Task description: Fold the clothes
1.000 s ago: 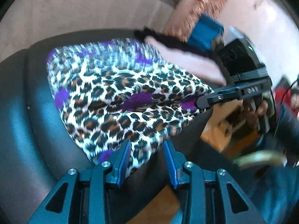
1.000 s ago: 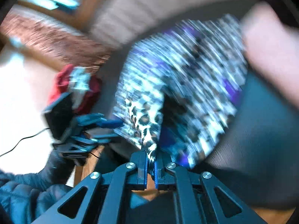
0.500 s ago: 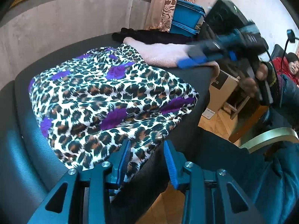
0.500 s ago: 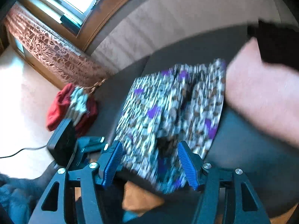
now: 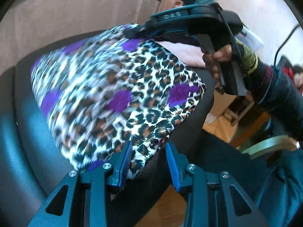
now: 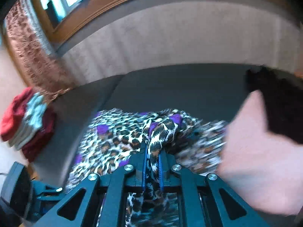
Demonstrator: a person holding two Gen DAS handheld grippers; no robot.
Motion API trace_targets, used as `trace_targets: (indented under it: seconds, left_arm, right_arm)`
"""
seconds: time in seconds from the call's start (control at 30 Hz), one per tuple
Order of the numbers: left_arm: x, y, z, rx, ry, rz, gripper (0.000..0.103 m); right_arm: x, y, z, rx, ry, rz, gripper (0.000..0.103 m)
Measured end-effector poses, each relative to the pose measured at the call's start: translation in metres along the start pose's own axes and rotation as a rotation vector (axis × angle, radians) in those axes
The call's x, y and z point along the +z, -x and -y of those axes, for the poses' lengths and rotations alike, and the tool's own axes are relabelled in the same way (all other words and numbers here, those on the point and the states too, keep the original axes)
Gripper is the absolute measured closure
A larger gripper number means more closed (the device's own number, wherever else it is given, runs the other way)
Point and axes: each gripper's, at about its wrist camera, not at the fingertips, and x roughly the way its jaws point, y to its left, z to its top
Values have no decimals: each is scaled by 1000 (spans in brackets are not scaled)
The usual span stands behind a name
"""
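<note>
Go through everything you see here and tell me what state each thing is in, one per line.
Leopard garment: spread on the dark seat, far edge bunched and lifted.
Right tool: shut on a fold of the garment.
Left tool: open, the garment's near edge between its fingers.
Pink cloth: lying beside the garment.
Black cloth: heaped behind the pink one.
Red clothes: stacked at the seat's end.

Leopard-print garment [image 5: 117, 87] (purple blotches) lies on dark grey cushion [image 6: 180, 87] beside pink cloth [image 6: 261, 162].

Dark frames [image 5: 191, 198] — blue ribbed pads [image 5: 126, 163]
</note>
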Motion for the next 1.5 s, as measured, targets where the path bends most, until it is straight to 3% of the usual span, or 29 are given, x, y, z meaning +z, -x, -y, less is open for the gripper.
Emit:
trace_targets:
  seconds: [0.03, 0.13, 0.2, 0.27, 0.3, 0.37, 0.43, 0.53, 0.6, 0.7, 0.83, 0.93, 1.03, 1.13, 1.2, 1.33, 1.43, 1.5]
  left_arm:
    - [0, 0, -4, -12, 21, 4, 68]
    - [-3, 4, -7, -17, 45, 6, 70]
    - [-1, 8, -7, -25, 63, 0, 70]
    - [5, 21, -15, -46, 93, 29, 70]
    - [8, 28, -19, -56, 109, 45, 69]
    - [17, 49, -33, -97, 176, 122, 68]
    - [29, 65, -50, -90, 232, 203, 67]
    - [51, 66, -68, -62, 300, 264, 67]
    - [71, 56, -77, -30, 331, 287, 67]
    - [92, 39, -85, -11, 357, 289, 65]
    - [103, -12, -92, 92, 346, 152, 64]
    - [95, -31, -93, 143, 306, 144, 73]
    - [92, -26, -99, 134, 366, 178, 75]
    - [88, -8, -92, 135, 359, 217, 65]
    - [83, 4, -83, 142, 342, 249, 64]
    - [61, 31, -64, 141, 299, 281, 63]
    - [48, 34, -51, 160, 259, 277, 63]
    - [41, 32, -42, 147, 240, 280, 62]
  right_arm:
    - [0, -7, 8, -34, -20, -13, 93]
    - [-18, -38, 27, -7, -90, -96, 91]
    - [-26, -38, 36, 60, -167, -49, 87]
    - [-28, -33, 46, 97, -249, -28, 67]
    - [-27, -28, 48, 94, -254, -21, 66]
    - [-24, -9, 44, 69, -207, 11, 64]
    - [-21, 13, 35, 42, -142, 42, 64]
    - [-18, 40, 10, 118, -19, 53, 64]
    - [-22, 43, -20, 182, 103, 11, 64]
    - [-41, 36, -54, 190, 239, -67, 64]
    - [-91, 14, -44, 77, 293, -237, 63]
    - [-124, 32, -33, 108, 287, -138, 63]
    - [-132, 39, -19, 159, 211, -91, 63]
    - [-128, 43, -18, 157, 215, -105, 61]
    - [-115, 41, -22, 159, 179, -171, 60]
    - [-76, 62, -24, 157, 140, -83, 58]
    - [-44, 59, -27, 193, 50, -3, 35]
    - [-25, 47, -37, 204, 6, 31, 27]
